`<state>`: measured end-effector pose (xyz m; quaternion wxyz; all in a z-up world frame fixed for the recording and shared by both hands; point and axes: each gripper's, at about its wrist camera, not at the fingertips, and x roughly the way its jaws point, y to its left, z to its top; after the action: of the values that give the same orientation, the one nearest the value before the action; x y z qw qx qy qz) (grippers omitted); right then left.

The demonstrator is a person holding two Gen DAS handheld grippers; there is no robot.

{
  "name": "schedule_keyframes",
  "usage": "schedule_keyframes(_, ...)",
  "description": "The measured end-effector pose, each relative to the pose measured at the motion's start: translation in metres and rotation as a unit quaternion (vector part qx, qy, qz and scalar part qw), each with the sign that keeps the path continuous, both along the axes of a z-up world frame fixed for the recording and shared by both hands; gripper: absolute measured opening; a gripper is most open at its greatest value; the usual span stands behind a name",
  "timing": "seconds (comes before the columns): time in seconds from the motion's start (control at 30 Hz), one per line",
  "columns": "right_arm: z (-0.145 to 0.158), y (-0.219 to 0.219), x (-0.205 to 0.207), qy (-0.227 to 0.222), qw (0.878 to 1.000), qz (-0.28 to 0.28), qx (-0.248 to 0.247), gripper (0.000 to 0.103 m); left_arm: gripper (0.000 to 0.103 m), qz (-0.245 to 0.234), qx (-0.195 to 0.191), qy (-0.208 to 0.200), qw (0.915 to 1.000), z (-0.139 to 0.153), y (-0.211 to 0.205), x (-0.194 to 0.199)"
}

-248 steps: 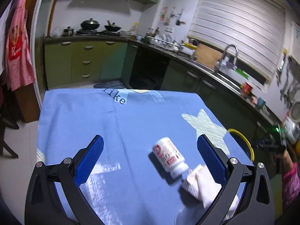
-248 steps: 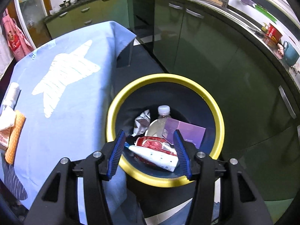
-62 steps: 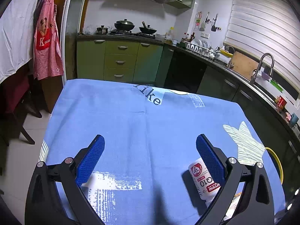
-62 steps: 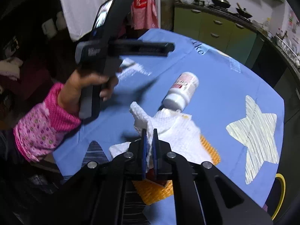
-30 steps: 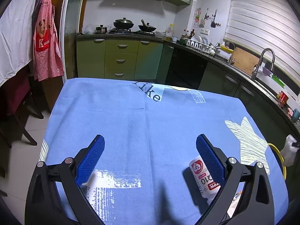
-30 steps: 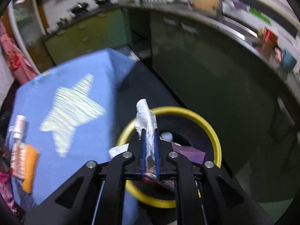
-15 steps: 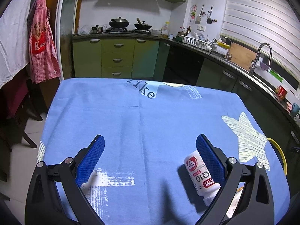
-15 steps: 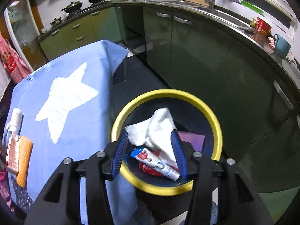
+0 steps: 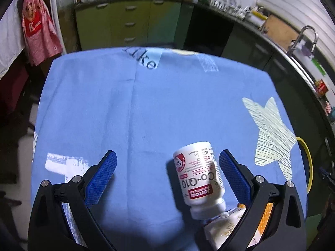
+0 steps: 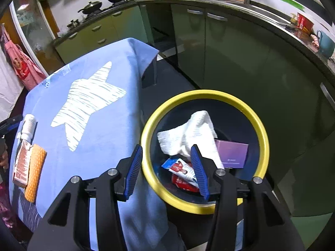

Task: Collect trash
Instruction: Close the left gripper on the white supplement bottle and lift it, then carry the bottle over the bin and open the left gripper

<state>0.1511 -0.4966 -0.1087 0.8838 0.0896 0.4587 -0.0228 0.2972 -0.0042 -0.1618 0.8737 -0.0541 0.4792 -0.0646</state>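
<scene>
Fingers of the right gripper (image 10: 168,166) stand apart with nothing between them; they have just been opening, above the yellow-rimmed bin (image 10: 254,117). Inside the bin a white paper towel (image 10: 191,133) lies on top, free of the fingers, over a red-and-white wrapper (image 10: 182,170) and beside a purple box (image 10: 233,151). Left of the bin stands the table (image 10: 98,142) with its blue cloth. Fingers of the left gripper (image 9: 167,172) are spread wide over that table, holding nothing. A white bottle (image 9: 199,177) lies on its side between them, close to the right-hand one; whether it touches is unclear. At its cap end lie a carton (image 9: 222,228) and an orange cloth (image 9: 264,216).
</scene>
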Motion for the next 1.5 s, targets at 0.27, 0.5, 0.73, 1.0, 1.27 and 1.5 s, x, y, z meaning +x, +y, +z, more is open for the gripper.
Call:
schedule_keyframes(0.27, -0.003, -0.001, -0.005, -0.006, 1.0, 0.017, 0.016, 0.047, 0.097, -0.003, 0.006, 0.059, 0.9982, -0.014, -0.02, 0.006)
schedule_keyframes(0.5, -0.004, -0.003, -0.007, -0.009, 0.999, 0.024, 0.024, 0.047, 0.085, -0.011, 0.017, 0.077, 0.9968, -0.021, -0.033, 0.012)
schedule_keyframes(0.73, -0.006, -0.004, -0.01, -0.013, 0.999, 0.023, 0.03, 0.049, 0.054, -0.021, 0.009, 0.088, 0.9958, -0.029, -0.036, 0.013)
schedule_keyframes(1.0, -0.007, -0.006, -0.01, -0.014, 0.999, 0.022, 0.033, 0.049, 0.05, -0.041, 0.015, 0.076, 0.9961, -0.022, -0.033, 0.007)
schedule_keyframes(1.27, -0.008, -0.005, -0.01, -0.013, 0.999, 0.024, 0.033, 0.049, 0.047, -0.059, 0.02, 0.034, 0.9975, 0.016, -0.031, -0.002)
schedule_keyframes(1.5, -0.01, -0.002, -0.009, -0.011, 0.999, 0.028, 0.035, 0.049, 0.047, -0.076, 0.022, 0.004, 0.9968, 0.044, -0.037, -0.015)
